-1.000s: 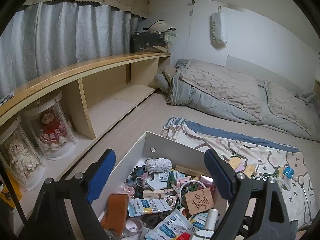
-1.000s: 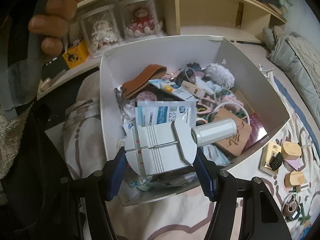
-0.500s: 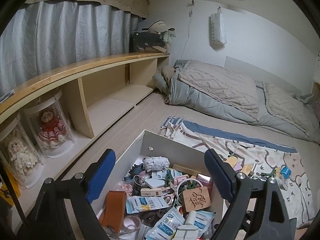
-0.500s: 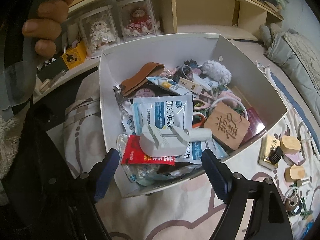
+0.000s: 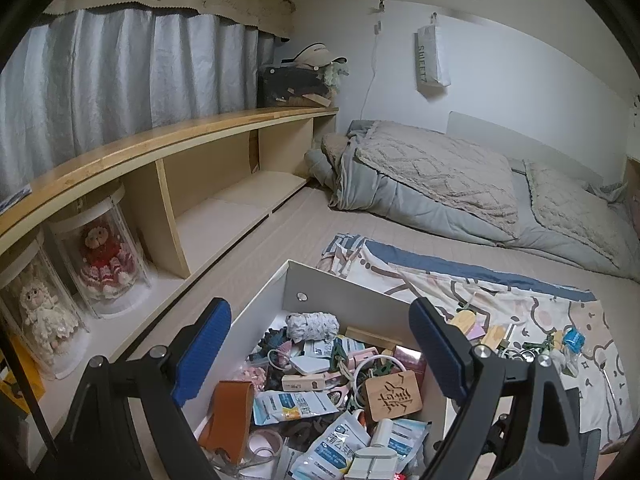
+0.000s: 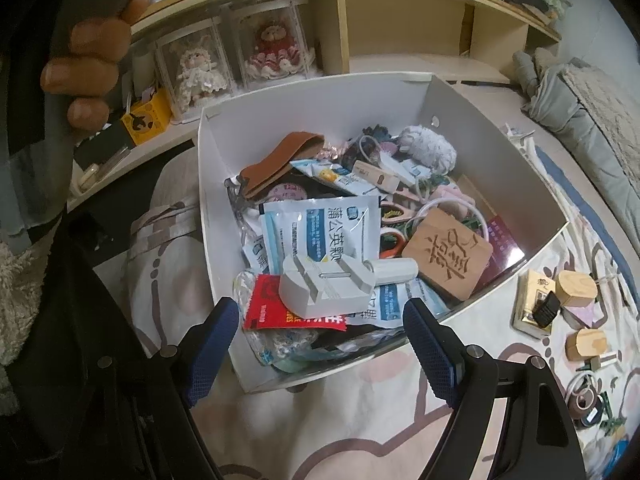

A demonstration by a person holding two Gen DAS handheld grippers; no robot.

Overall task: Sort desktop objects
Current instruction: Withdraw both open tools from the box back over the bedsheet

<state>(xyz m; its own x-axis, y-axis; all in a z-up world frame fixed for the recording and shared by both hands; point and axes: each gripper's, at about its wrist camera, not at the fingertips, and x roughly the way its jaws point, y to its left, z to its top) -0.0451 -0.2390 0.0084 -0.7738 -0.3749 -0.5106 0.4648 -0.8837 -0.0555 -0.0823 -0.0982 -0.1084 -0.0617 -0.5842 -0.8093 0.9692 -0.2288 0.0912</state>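
Note:
A white box (image 6: 500, 160) full of small items sits on a patterned cloth. A white plastic tool with a round handle (image 6: 332, 286) lies on top of the packets at the box's near side; it also shows in the left wrist view (image 5: 376, 460). A carved wooden block (image 6: 448, 256) lies beside it. My right gripper (image 6: 322, 344) is open and empty, just in front of the box's near rim. My left gripper (image 5: 320, 352) is open and empty, above the box (image 5: 344, 296). Blue-and-white sachets (image 6: 324, 232) and a brown leather strap (image 6: 280, 156) lie inside.
Loose items lie on the cloth right of the box: a yellow box (image 6: 534, 304), two wooden cylinders (image 6: 576, 288), clips and cables (image 5: 560, 344). A low wooden shelf (image 5: 168, 148) with two cased dolls (image 5: 102, 256) runs along the left. Bedding (image 5: 440, 176) lies behind.
My right gripper opened and let go of the white tool, which dropped onto the packets in the box. The gripper then drew back toward the near rim. The left gripper barely moved.

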